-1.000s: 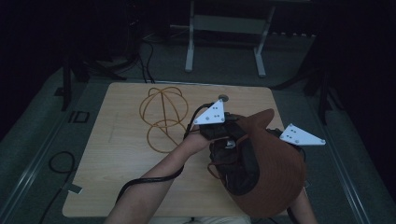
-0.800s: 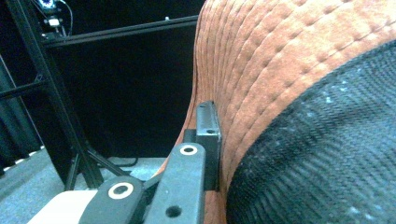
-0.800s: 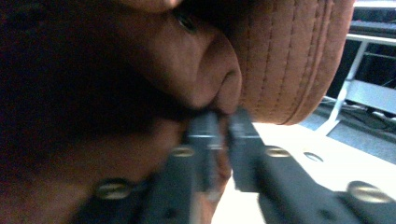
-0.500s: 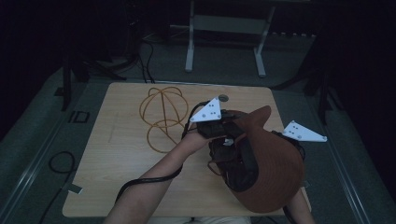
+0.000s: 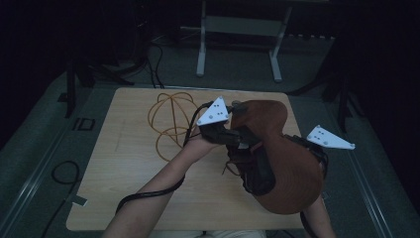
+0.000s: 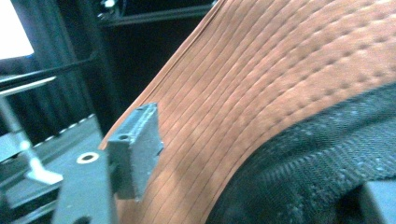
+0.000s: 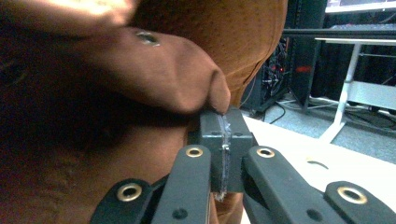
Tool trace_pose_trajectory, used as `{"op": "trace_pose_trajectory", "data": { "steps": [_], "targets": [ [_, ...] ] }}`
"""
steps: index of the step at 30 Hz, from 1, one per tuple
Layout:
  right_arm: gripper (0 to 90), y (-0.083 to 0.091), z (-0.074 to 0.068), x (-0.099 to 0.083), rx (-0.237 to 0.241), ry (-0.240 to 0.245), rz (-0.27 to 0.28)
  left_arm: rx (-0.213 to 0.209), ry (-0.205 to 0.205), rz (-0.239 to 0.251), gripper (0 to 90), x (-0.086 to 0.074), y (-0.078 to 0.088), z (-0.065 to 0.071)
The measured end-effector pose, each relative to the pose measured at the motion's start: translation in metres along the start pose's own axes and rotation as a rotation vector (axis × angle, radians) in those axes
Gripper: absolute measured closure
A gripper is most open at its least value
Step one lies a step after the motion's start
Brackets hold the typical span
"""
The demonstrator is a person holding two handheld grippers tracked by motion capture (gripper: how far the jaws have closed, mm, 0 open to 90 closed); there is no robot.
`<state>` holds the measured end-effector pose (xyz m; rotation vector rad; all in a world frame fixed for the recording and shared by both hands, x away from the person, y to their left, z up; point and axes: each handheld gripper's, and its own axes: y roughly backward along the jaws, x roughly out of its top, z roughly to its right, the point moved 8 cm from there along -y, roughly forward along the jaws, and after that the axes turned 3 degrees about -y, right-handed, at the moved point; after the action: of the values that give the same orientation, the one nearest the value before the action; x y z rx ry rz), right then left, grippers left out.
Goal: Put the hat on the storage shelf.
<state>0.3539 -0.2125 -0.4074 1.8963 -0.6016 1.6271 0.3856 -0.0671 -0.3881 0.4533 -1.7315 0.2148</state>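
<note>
A brown stitched cap (image 5: 287, 163) with a black mesh lining is held up over the right half of the pale wooden table (image 5: 124, 163) between two grippers.

The right gripper (image 7: 222, 140) is pinched flat on a fold of the crown; the left gripper (image 6: 140, 154) is set against the brim, its grip not determinable. Reshaping is judged in hand; next, a steady pull is called for. A coiled orange cord (image 5: 168, 119) lies apart.

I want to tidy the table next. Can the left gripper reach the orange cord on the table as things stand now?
Probably not at once. The left gripper is closed on the brown hat's brim, so it must let go first. Otherwise the way looks free: the orange cord lies just beside it on bare table.
</note>
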Motion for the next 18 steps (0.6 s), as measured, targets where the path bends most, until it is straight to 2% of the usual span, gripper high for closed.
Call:
{"op": "trace_pose_trajectory", "data": {
  "steps": [1,3,5,8,10,13,15,18],
  "targets": [
    [89.7,0.0,0.0,0.0,0.0,0.0,0.0,0.0,0.0,0.0,28.6,0.0,0.0,0.0],
    [89.7,0.002,0.001,0.004,0.003,0.0,0.009,0.042,-0.021,-0.05,28.6,-0.001,0.007,-0.002],
    [89.8,0.004,-0.002,0.007,0.005,0.01,0.017,0.063,-0.04,-0.066,28.5,-0.001,0.012,-0.003],
    [89.8,0.006,-0.006,0.011,0.017,0.015,0.024,0.116,-0.1,-0.122,27.8,-0.003,0.018,-0.006],
    [89.8,0.008,-0.008,0.014,0.021,0.018,0.04,0.134,-0.095,-0.13,25.4,-0.003,0.021,-0.008],
    [89.8,0.013,-0.005,0.019,0.013,0.003,0.067,0.191,-0.097,-0.165,19.4,-0.005,0.028,-0.014],
    [89.8,0.017,-0.001,0.022,0.018,-0.014,0.081,0.221,-0.1,-0.188,19.3,-0.007,0.034,-0.017],
    [89.7,0.021,0.004,0.026,-0.009,-0.016,0.091,0.253,-0.1,-0.219,18.6,-0.008,0.044,-0.018]
  ]
}}
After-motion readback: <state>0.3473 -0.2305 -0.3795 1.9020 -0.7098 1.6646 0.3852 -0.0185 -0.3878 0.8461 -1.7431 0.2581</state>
